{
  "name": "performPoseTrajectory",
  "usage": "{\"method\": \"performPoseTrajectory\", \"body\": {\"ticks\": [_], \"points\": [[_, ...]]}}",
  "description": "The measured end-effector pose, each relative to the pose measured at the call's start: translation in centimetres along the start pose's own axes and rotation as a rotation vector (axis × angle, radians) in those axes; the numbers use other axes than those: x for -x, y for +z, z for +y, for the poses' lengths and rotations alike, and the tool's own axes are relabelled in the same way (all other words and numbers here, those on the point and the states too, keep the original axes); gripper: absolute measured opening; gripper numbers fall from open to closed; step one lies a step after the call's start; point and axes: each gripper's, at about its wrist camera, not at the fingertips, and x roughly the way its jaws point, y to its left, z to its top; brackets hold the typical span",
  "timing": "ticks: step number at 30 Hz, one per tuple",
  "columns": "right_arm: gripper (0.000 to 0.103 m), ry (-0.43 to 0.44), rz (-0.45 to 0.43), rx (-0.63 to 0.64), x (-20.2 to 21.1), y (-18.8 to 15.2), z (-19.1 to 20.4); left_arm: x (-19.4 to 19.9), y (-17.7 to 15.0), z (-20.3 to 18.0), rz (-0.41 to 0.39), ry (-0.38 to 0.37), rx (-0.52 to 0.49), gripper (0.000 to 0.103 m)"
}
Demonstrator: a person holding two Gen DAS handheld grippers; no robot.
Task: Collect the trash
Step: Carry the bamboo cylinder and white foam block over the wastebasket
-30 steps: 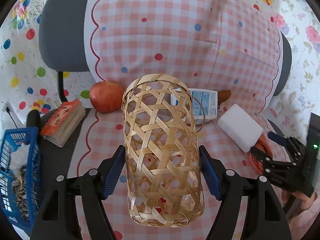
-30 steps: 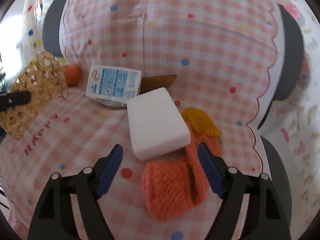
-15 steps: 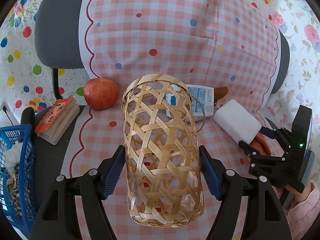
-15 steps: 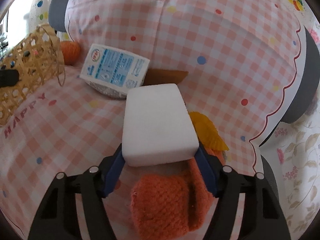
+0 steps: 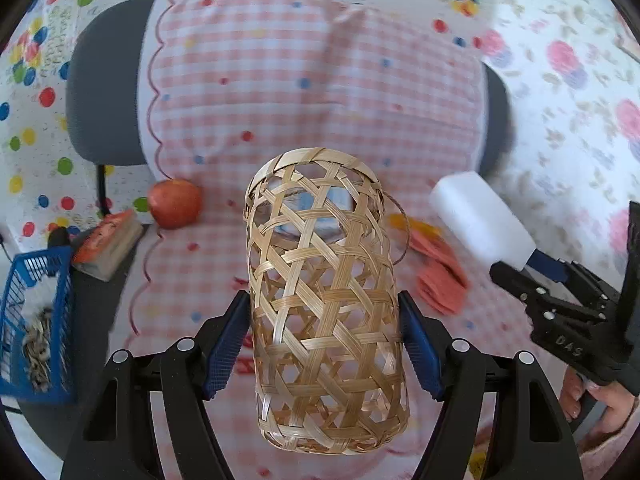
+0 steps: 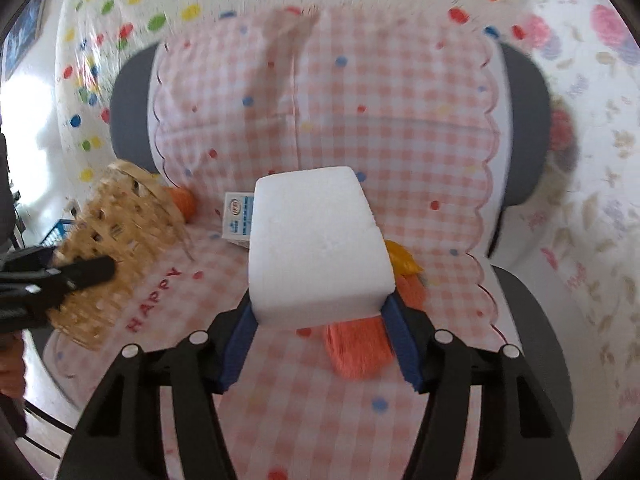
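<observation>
My left gripper [image 5: 324,320] pinches a woven basket [image 5: 326,300] across its middle, one blue pad against each side, the open mouth pointing away from me toward the chair back. My right gripper [image 6: 318,312] has a white foam block [image 6: 318,240] between its pads; its jaws are closing on the near end of the block, and the pads already press its two short sides. In the left view the block [image 5: 480,220] hangs in the air to the right of the basket, above the checked cloth [image 5: 280,80] that covers the chair seat. I judge the block light and squashy, so a gentle squeeze should be enough; too much will dent it, and gripped only at its end it may droop or twist. The better hold would be further in, across the middle. The basket looks light too, stiff enough to keep its shape but springy, and its smooth strips could slide in the pads if I tilt it sharply. Left on the seat are a printed tissue pack [image 6: 240,216], an orange knitted piece [image 6: 356,348], a yellow scrap [image 6: 402,260] and an apple [image 5: 174,204]. A small book [image 5: 108,240] and a blue crate [image 5: 32,312] sit off to the left. Next, I reckon, the block goes into the basket's mouth, which needs the two brought together.
</observation>
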Motion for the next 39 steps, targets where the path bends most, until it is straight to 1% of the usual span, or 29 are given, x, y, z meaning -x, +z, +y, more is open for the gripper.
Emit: {"method": "performPoseTrajectory", "body": {"ticks": [1,5,6,9,11,14,20,22,23,26,28,31,36,39], "points": [[0.061,-0.006,-0.009,-0.022,1.6,-0.7,-0.2,0.3,-0.4,-0.5,0.0,-0.008,-0.007,0.072],[0.061,-0.048,-0.023,-0.059,5.6,-3.0,-0.7,2.0,-2.4,-2.8,-0.001,-0.061,-0.044,0.073],[0.061,-0.07,-0.024,-0.074,6.8,-3.9,-0.9,2.3,-3.0,-3.5,-0.002,-0.075,-0.054,0.073],[0.062,-0.109,-0.023,-0.112,9.0,-5.8,-1.5,3.2,-4.6,-5.3,-0.006,-0.117,-0.084,0.073],[0.062,-0.156,-0.029,-0.15,11.1,-7.8,-2.1,3.6,-5.8,-6.5,-0.003,-0.152,-0.102,0.073],[0.062,-0.222,-0.032,-0.177,13.2,-10.3,-2.7,3.8,-7.7,-8.7,0.016,-0.211,-0.134,0.073],[0.062,-0.328,0.024,-0.257,16.9,-16.7,-4.1,4.0,-11.9,-13.6,0.058,-0.325,-0.23,0.073],[0.063,-0.353,0.044,-0.28,17.8,-18.4,-4.5,4.0,-13.0,-14.9,0.068,-0.352,-0.251,0.073],[0.063,-0.371,0.058,-0.287,18.3,-19.5,-4.7,3.8,-13.9,-16.0,0.086,-0.376,-0.267,0.073],[0.063,-0.413,0.089,-0.31,19.5,-22.3,-5.2,3.5,-15.9,-18.2,0.114,-0.419,-0.313,0.073],[0.063,-0.427,0.111,-0.339,20.0,-24.0,-5.8,2.8,-17.1,-19.7,0.143,-0.441,-0.341,0.073],[0.064,-0.433,0.135,-0.389,20.4,-26.0,-6.8,1.8,-18.0,-21.0,0.18,-0.464,-0.354,0.073],[0.064,-0.429,0.158,-0.423,20.0,-27.4,-8.0,-0.1,-18.8,-22.5,0.226,-0.481,-0.36,0.074],[0.065,-0.428,0.17,-0.425,19.7,-27.8,-8.5,-1.3,-18.9,-23.2,0.249,-0.476,-0.357,0.074]]}}
